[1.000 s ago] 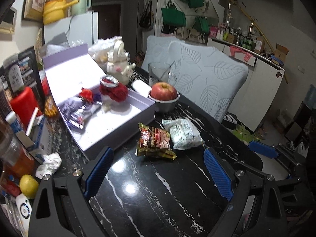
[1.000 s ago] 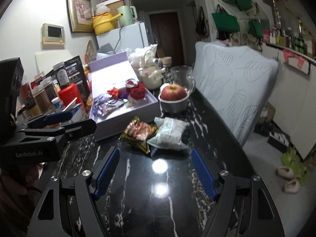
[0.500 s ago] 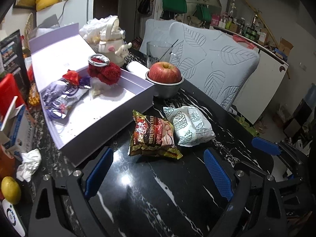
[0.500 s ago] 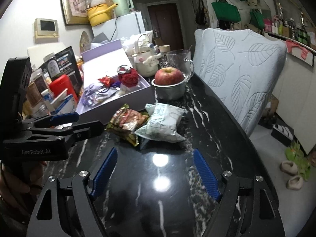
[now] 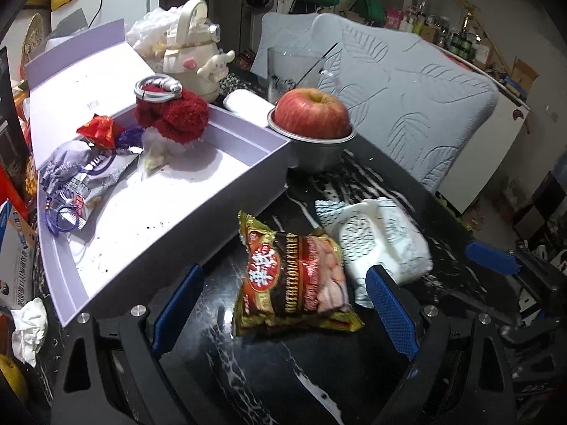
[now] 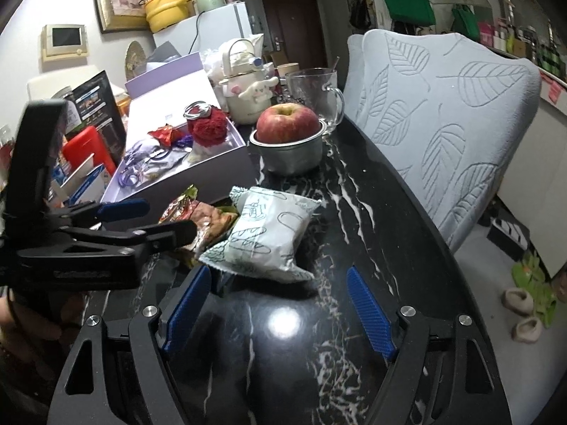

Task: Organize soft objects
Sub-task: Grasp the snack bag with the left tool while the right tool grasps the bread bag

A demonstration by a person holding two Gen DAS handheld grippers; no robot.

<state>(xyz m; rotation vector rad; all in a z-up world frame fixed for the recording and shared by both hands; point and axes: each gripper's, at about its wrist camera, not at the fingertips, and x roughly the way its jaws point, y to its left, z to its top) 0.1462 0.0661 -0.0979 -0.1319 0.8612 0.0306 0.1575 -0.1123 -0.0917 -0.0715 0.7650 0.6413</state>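
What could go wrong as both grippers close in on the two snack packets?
1. The red packet and white packet overlap, so lifting one may drag the other.
2. The left gripper and right gripper, both open, work side by side and could collide.
3. The box wall and the apple in its bowl stand just behind; overshoot may knock them.

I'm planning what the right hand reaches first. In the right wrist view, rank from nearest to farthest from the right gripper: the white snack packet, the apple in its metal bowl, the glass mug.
From the right gripper:
1. White snack packet, just ahead of the open jaws on the black table.
2. Apple, farther back in its metal bowl.
3. Glass mug, behind the bowl, slightly right.
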